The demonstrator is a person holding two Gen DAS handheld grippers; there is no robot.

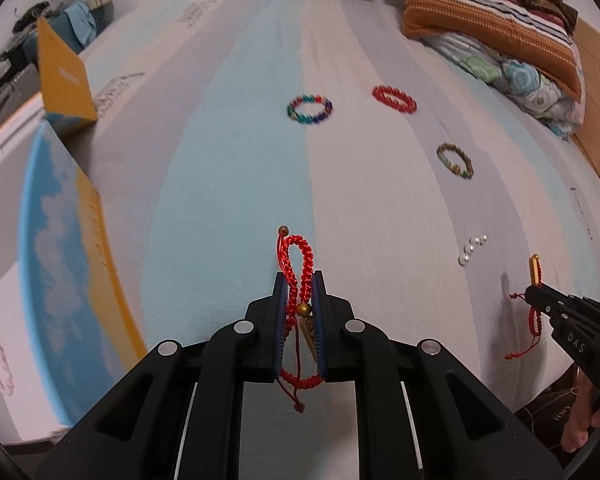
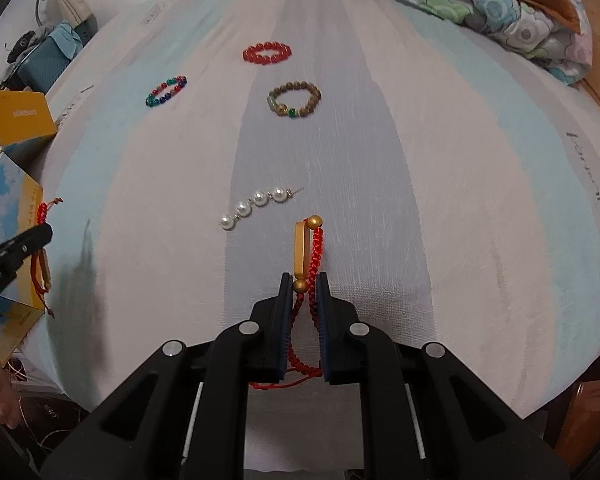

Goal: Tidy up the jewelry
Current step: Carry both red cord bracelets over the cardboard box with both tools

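My left gripper (image 1: 299,280) is shut on a red braided cord bracelet (image 1: 300,264) with a small brass bead, held above the striped bedsheet (image 1: 228,184). My right gripper (image 2: 304,280) is shut on a second red cord bracelet with a gold bar (image 2: 302,252) and gold beads. On the sheet lie a multicoloured bead bracelet (image 1: 310,109), a red bead bracelet (image 1: 394,99), a brown wooden bead bracelet (image 1: 455,160) and a short pearl strand (image 2: 256,203). Each gripper shows at the edge of the other's view, the right (image 1: 534,292) and the left (image 2: 44,232).
An open white box with a blue-sky and yellow lid (image 1: 60,248) stands at the bed's left edge, holding a pale pink bracelet (image 1: 2,366). A yellow box (image 1: 62,76) stands behind it. Folded blankets and pillows (image 1: 492,24) lie at the far right.
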